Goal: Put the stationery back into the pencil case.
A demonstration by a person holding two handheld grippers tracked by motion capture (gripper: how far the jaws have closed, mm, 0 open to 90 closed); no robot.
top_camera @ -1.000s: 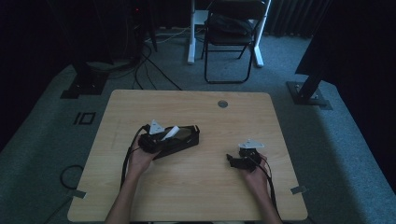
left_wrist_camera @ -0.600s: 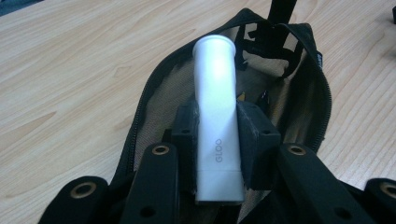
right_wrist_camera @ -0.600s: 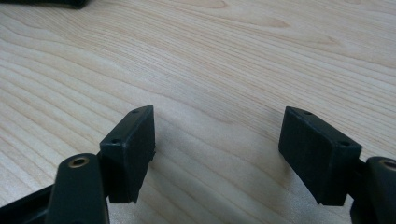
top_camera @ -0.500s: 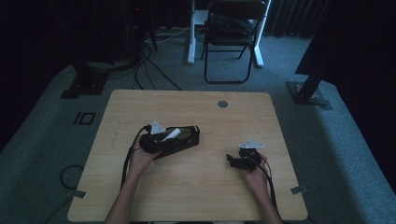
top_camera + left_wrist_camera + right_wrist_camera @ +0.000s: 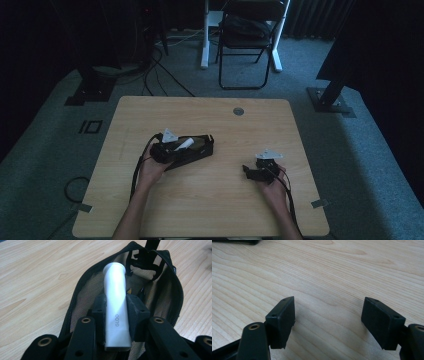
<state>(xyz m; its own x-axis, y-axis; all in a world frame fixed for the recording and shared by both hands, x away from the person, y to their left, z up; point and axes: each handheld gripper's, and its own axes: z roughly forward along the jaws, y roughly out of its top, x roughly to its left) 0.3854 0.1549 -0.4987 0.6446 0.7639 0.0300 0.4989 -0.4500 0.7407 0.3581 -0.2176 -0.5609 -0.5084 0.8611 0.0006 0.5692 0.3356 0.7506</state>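
Note:
A white glue stick (image 5: 115,305) marked GLOO is clamped between the pads of my left gripper (image 5: 116,312), its far end over the unzipped mouth of a black mesh pouch (image 5: 160,290). From above, that left gripper (image 5: 172,148) and the white glue stick (image 5: 184,144) lie at the left end of the black pouch (image 5: 200,146) near the table's middle. My right gripper (image 5: 329,317) stands open just above bare wood with nothing between its pads. In the high view the right gripper (image 5: 248,171) rests at the table's right, pointing left.
The wooden table (image 5: 215,200) has a round grommet (image 5: 238,111) near its far edge. A folding chair (image 5: 250,35) and dark stand bases (image 5: 330,100) sit on the carpet beyond. Cables trail from both grippers toward the near edge.

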